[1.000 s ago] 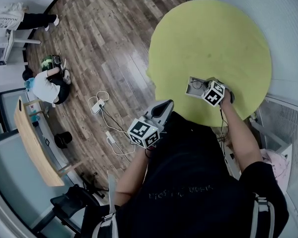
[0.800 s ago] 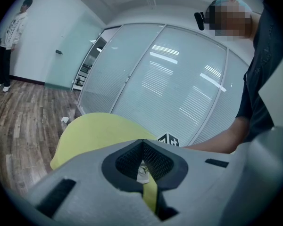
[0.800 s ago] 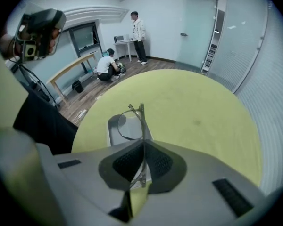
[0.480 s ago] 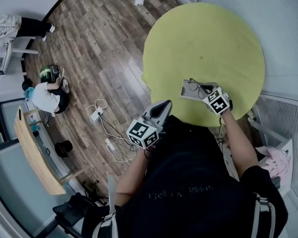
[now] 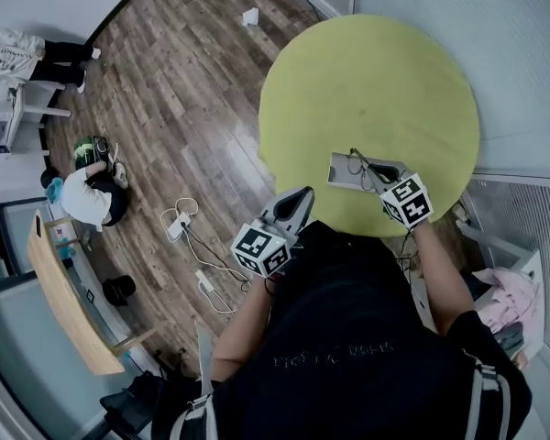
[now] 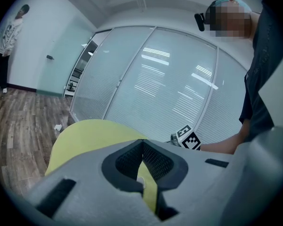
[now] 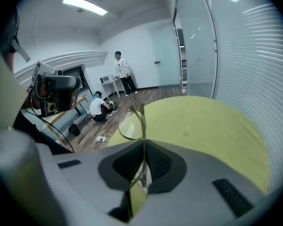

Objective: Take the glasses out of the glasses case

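On the round yellow table (image 5: 376,81), by its near edge, lies an open grey glasses case (image 5: 345,170). My right gripper (image 5: 381,178) is shut on a temple arm of the thin wire glasses (image 5: 361,163), which hang just above the case. In the right gripper view the glasses (image 7: 131,124) stick up from between the shut jaws of the right gripper (image 7: 144,147), one lens out in front. My left gripper (image 5: 295,205) is shut with nothing in it, held off the table's near-left edge. Its jaws meet in the left gripper view (image 6: 142,149).
Beyond the table, cables and a power strip (image 5: 176,223) lie on the wood floor. A person crouches (image 5: 90,191) at the left and another stands (image 5: 18,53) farther off. A wooden bench (image 5: 64,287) is at lower left. Glass walls bound the right side.
My right gripper has drawn back toward the table's near edge with the glasses, lifting them up from the case. The left gripper has stayed in place.
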`<state>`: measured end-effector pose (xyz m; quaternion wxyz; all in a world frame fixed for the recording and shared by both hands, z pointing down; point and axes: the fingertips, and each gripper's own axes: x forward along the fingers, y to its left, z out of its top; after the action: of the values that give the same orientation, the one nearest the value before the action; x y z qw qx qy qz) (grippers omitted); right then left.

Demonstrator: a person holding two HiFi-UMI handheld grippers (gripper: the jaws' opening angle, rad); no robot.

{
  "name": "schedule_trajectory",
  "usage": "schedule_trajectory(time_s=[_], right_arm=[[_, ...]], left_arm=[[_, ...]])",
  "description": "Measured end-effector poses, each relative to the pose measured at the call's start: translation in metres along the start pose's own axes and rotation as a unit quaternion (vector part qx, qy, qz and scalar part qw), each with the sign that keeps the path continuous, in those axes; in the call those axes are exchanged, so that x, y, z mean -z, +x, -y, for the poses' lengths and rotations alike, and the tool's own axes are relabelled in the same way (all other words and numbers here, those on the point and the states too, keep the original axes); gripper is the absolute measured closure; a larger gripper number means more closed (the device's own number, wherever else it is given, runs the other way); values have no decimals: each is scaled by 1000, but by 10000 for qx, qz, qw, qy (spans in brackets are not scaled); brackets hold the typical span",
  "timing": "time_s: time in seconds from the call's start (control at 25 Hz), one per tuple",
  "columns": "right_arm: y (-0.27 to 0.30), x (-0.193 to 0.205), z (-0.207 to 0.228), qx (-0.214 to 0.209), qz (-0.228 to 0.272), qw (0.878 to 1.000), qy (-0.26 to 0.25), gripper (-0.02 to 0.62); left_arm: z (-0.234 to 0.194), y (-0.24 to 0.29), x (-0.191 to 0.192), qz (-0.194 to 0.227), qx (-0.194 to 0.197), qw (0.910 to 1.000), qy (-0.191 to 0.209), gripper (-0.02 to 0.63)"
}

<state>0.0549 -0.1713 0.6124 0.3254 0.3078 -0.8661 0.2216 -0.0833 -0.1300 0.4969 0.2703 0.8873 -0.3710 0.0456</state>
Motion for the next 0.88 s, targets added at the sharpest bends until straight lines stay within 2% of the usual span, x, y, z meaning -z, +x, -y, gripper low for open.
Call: schedule_trajectory(time_s=[0.48,0.88], right_arm=[[-48,-12,-17,-40,875,9924,868,561],[-87,-18,-21,-121,1514,9765,1529,561]], left_arm=[[6,1,-8,132,166,9997,85,589],[11,5,-19,182,358,9992,90,589]])
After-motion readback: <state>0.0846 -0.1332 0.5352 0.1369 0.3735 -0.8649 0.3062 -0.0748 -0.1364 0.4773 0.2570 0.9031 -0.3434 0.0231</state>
